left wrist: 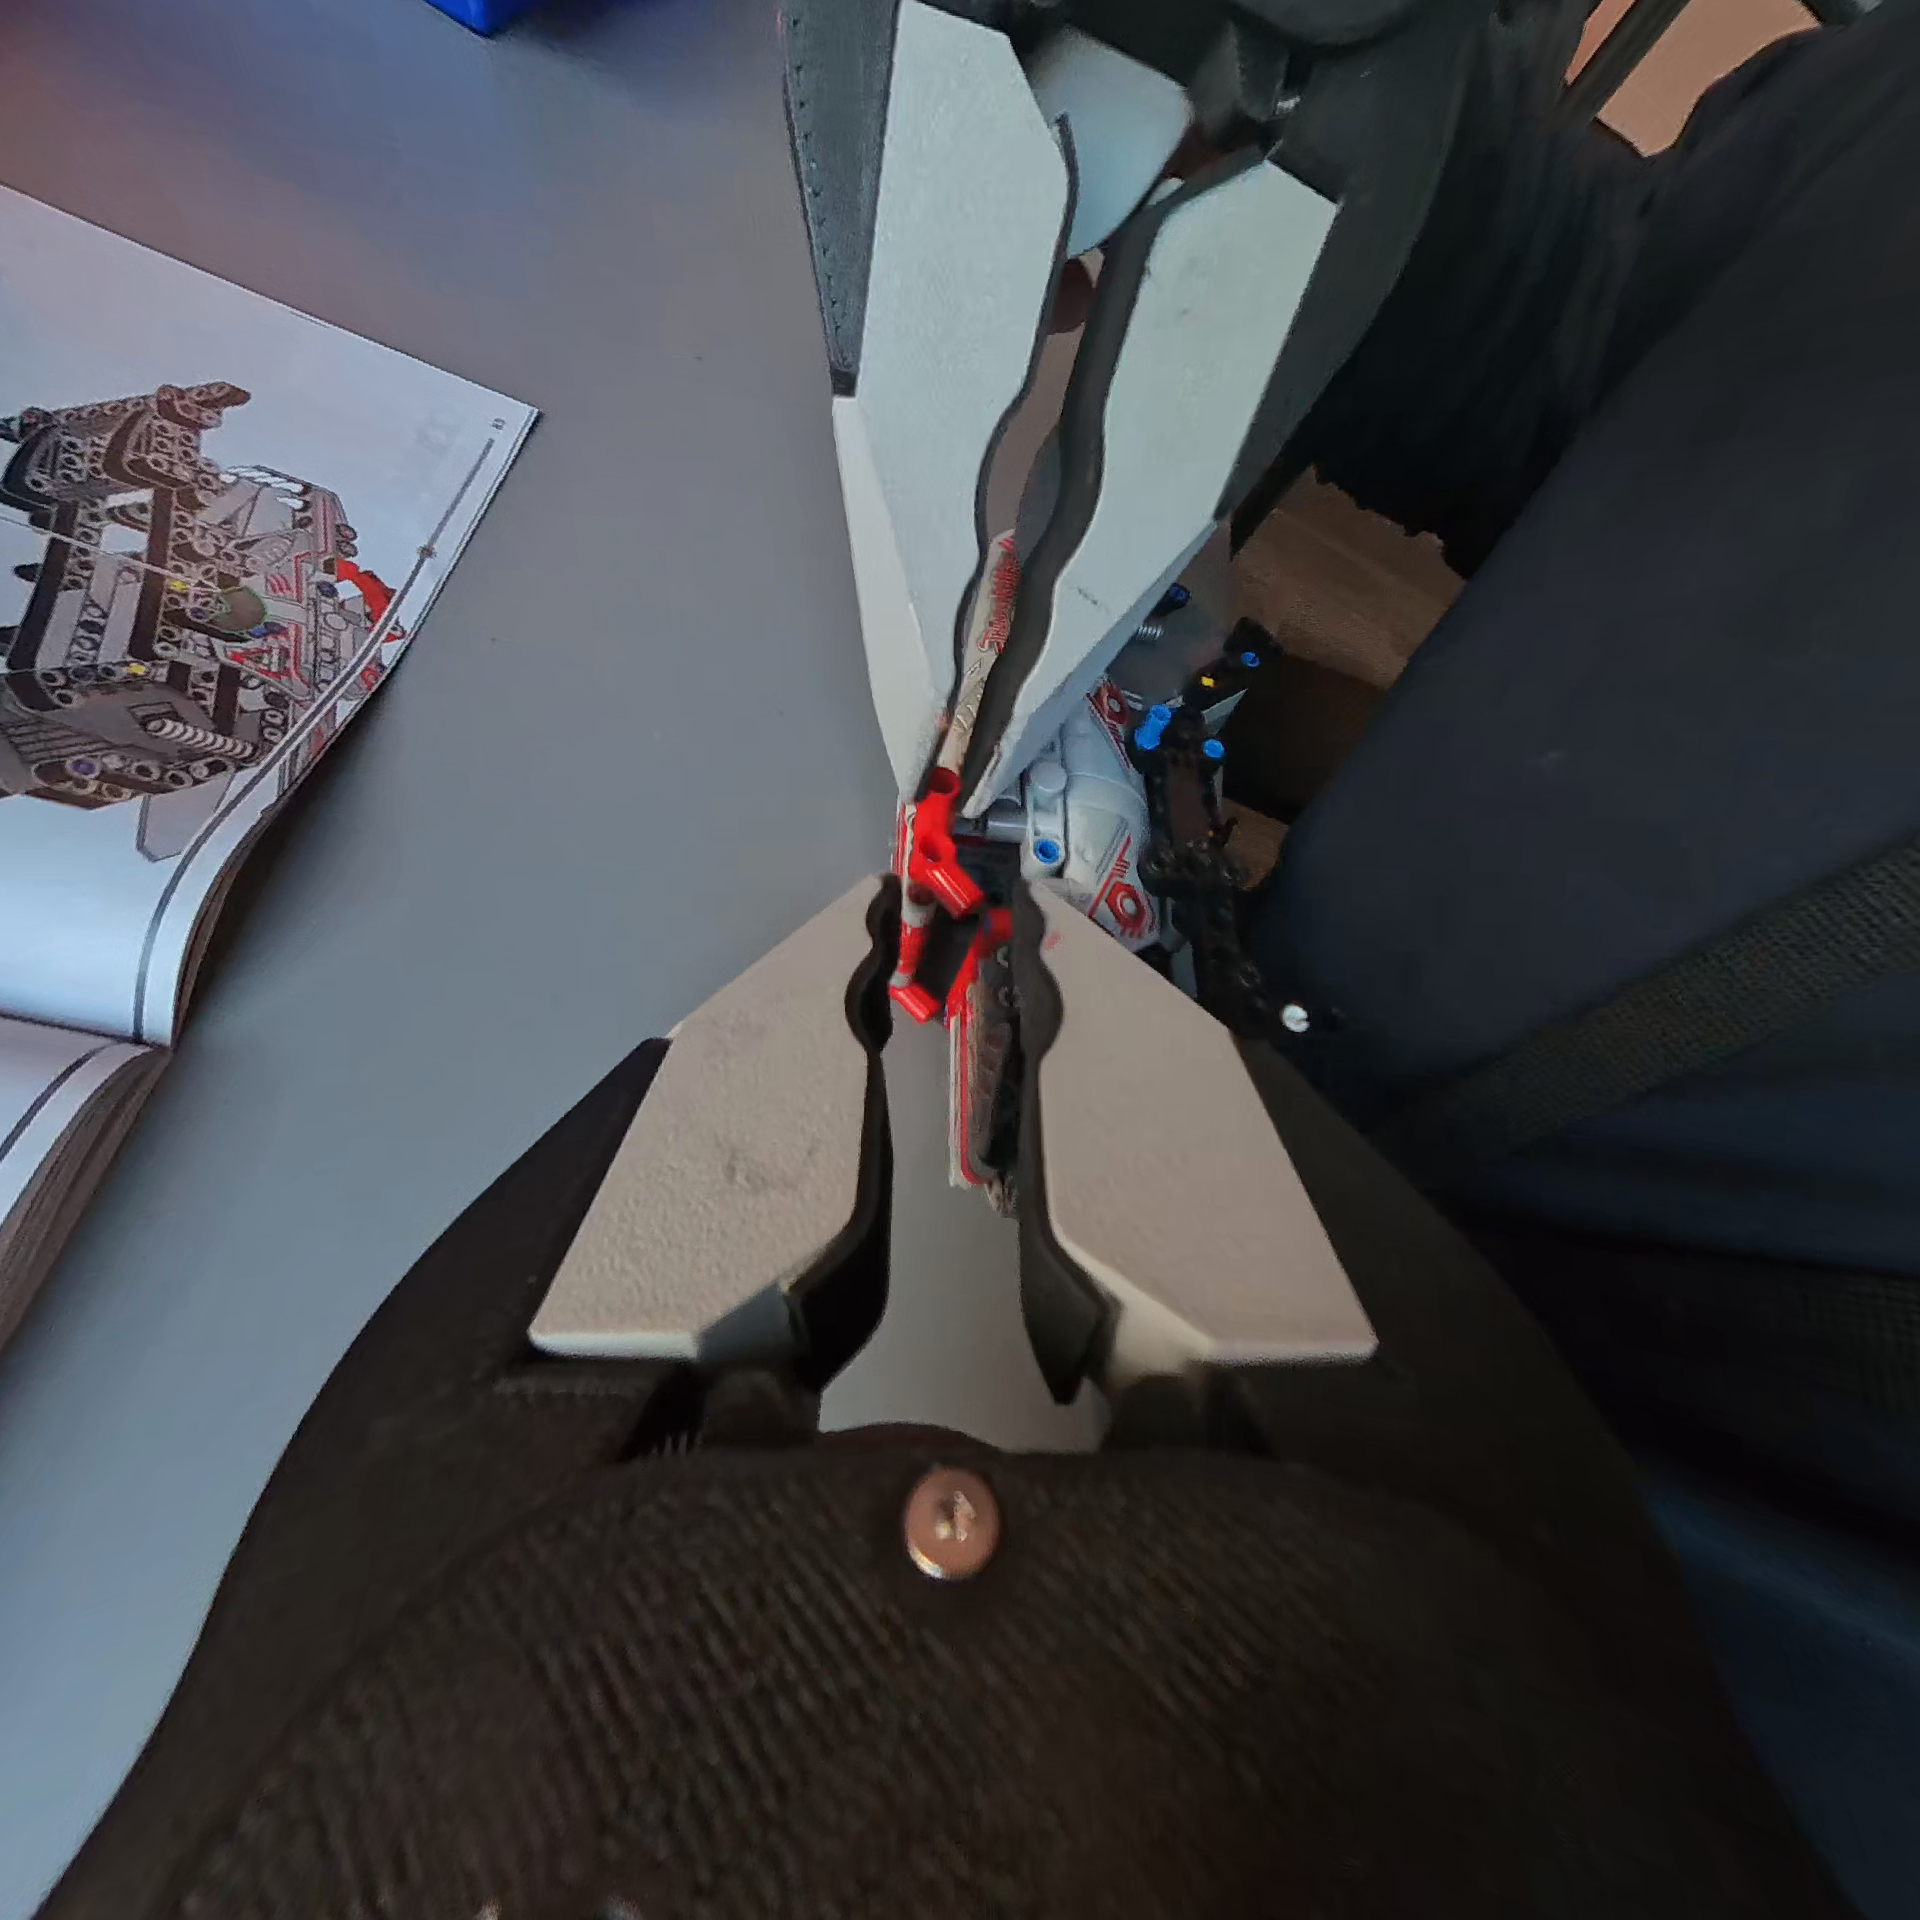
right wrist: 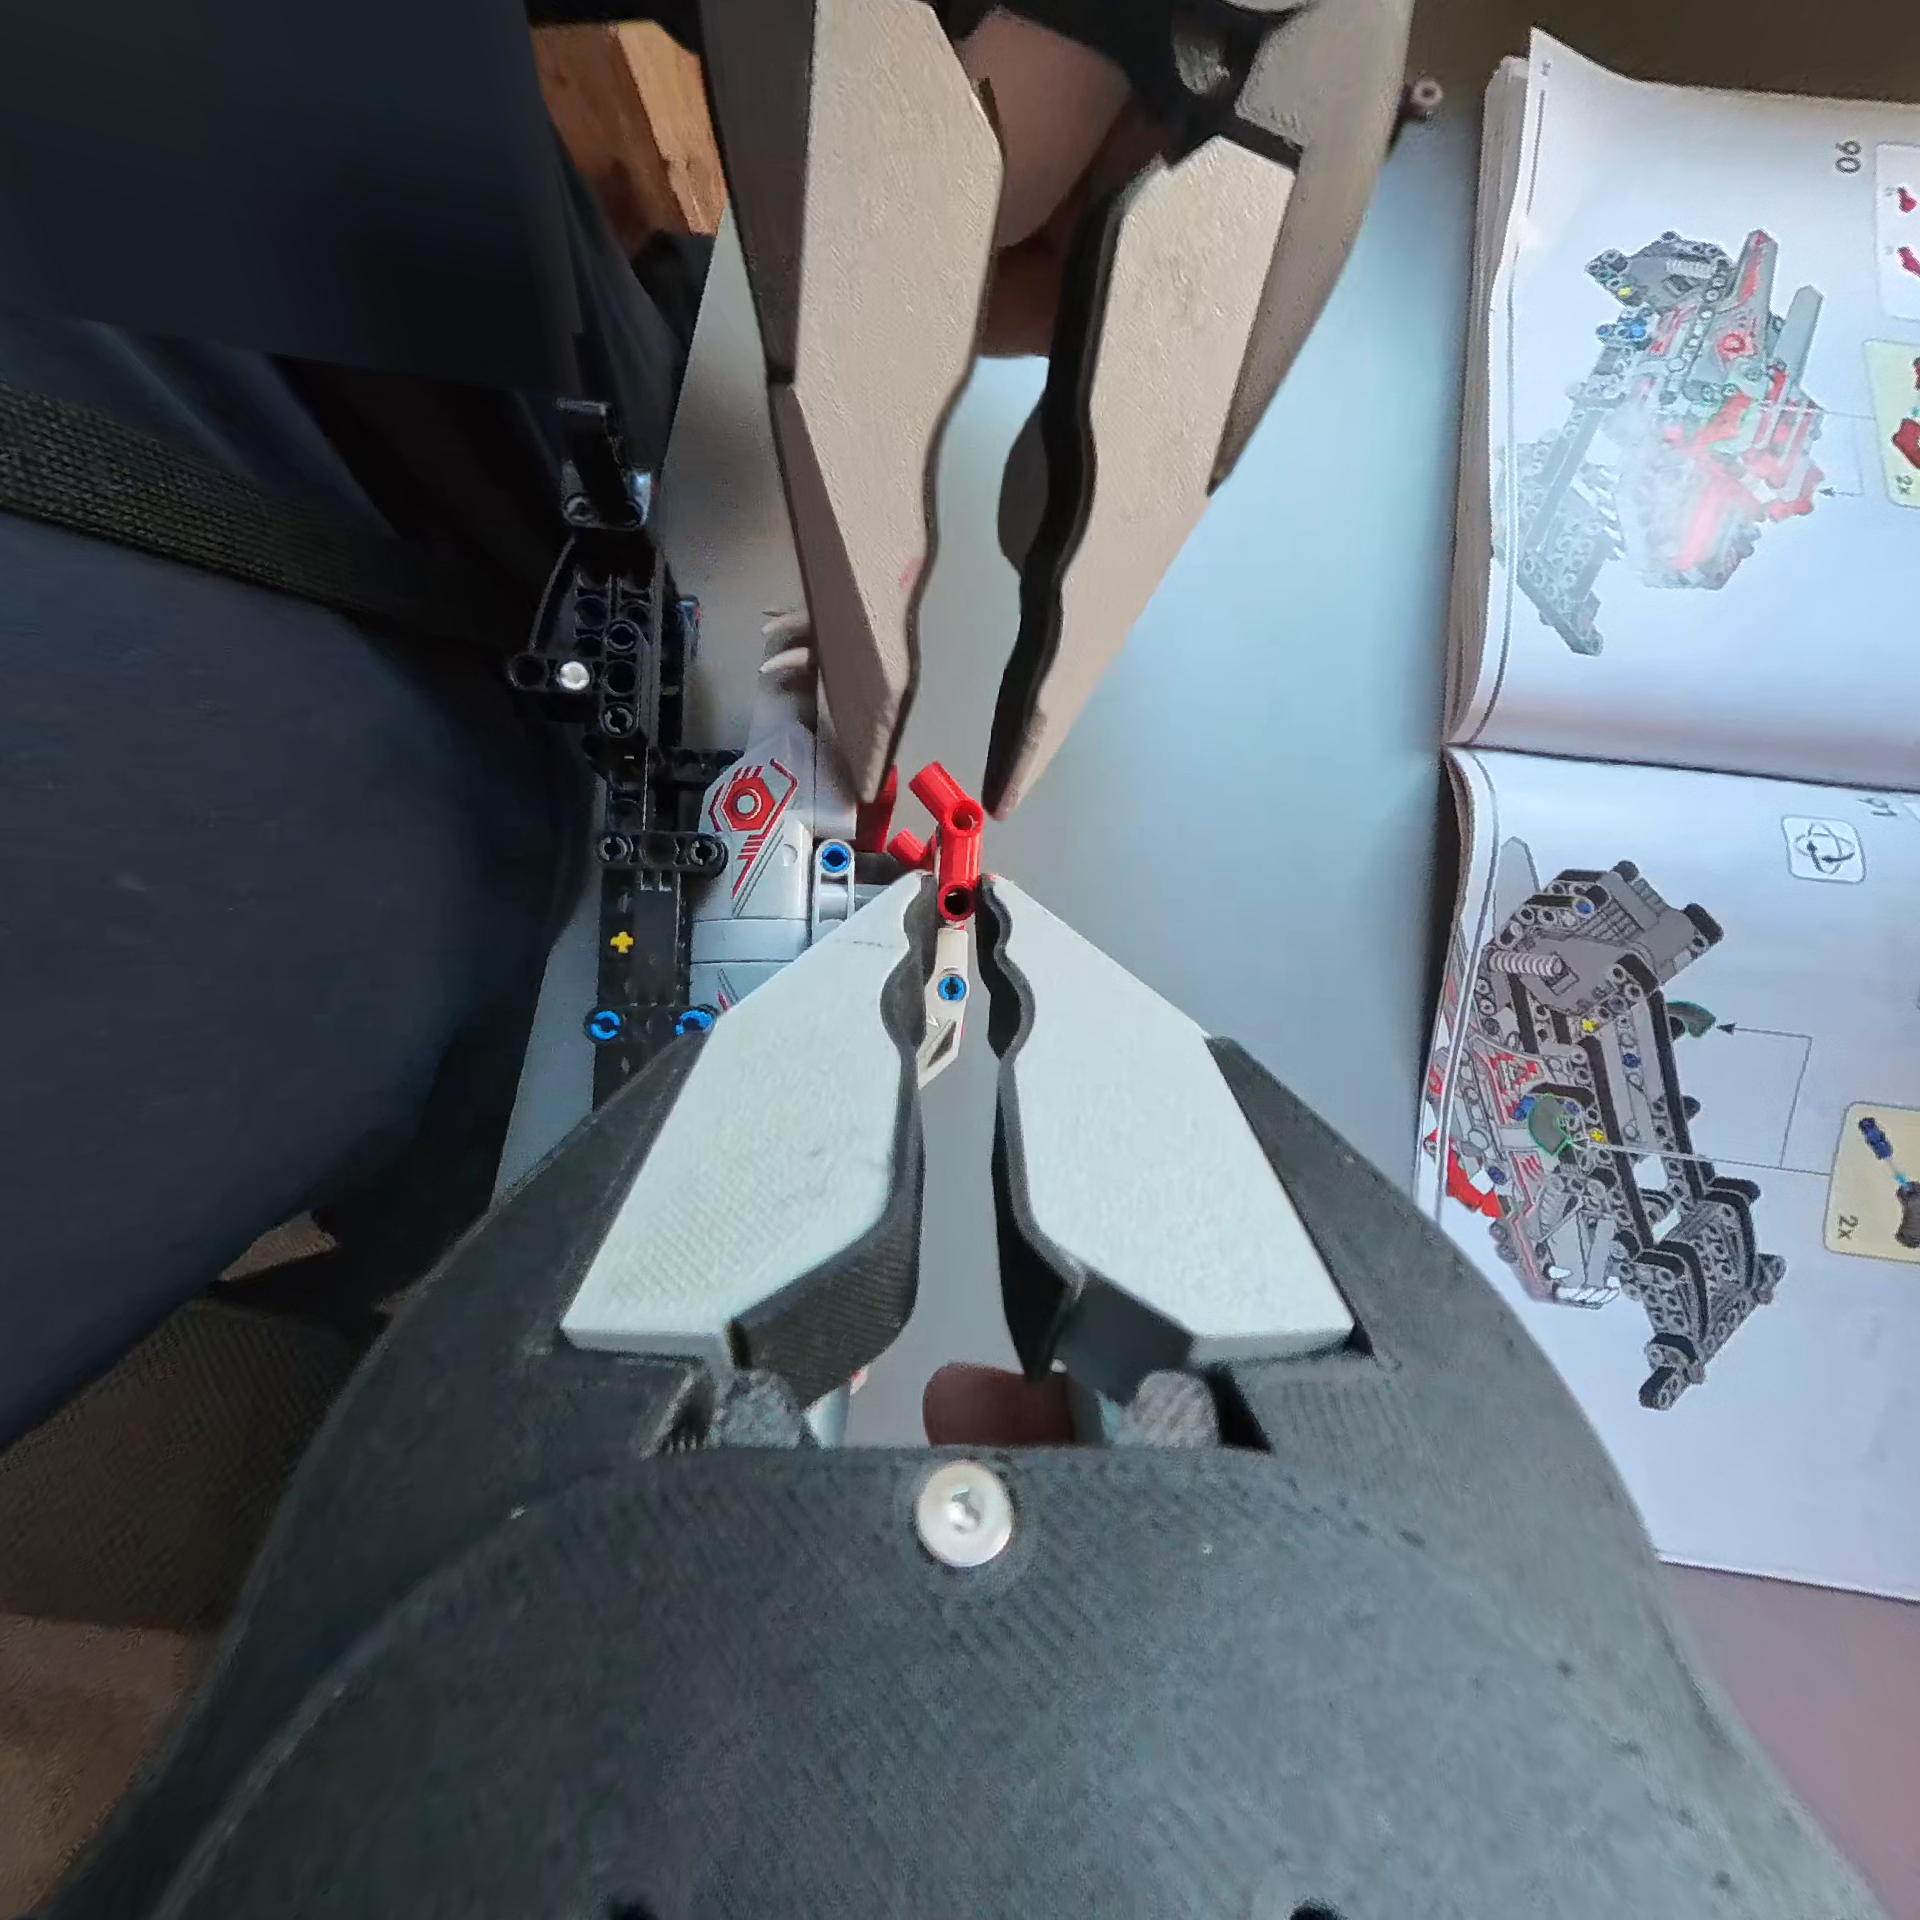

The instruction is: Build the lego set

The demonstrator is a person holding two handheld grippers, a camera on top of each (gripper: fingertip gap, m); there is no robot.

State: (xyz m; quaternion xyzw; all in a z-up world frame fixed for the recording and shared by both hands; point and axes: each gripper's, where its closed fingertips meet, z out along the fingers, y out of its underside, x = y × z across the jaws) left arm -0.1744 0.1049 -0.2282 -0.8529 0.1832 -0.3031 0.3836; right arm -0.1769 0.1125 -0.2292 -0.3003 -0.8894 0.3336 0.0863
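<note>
My left gripper (left wrist: 954, 899) is closed around a red and grey lego part (left wrist: 977, 1049) with red connectors (left wrist: 940, 862) at its tip. My right gripper (right wrist: 954, 888) is shut on a thin white panel piece (right wrist: 943, 1003) with a blue pin, topped by a red connector (right wrist: 958, 852). The two grippers meet tip to tip, and each shows coming from the top of the other's view: the right one (left wrist: 945, 795), the left one (right wrist: 935, 800). The grey and black lego model (right wrist: 748, 862) lies just behind them; it also shows in the left wrist view (left wrist: 1081, 842).
An open instruction booklet (right wrist: 1662, 727) lies on the grey table (left wrist: 623, 520); it also shows in the left wrist view (left wrist: 208, 623). A person's dark-clothed lap (right wrist: 208, 831) is beside the table edge. A blue object (left wrist: 478, 10) sits at the far edge. The blue object (left wrist: 478, 10) is about 35 centimeters from both grippers' fingertips.
</note>
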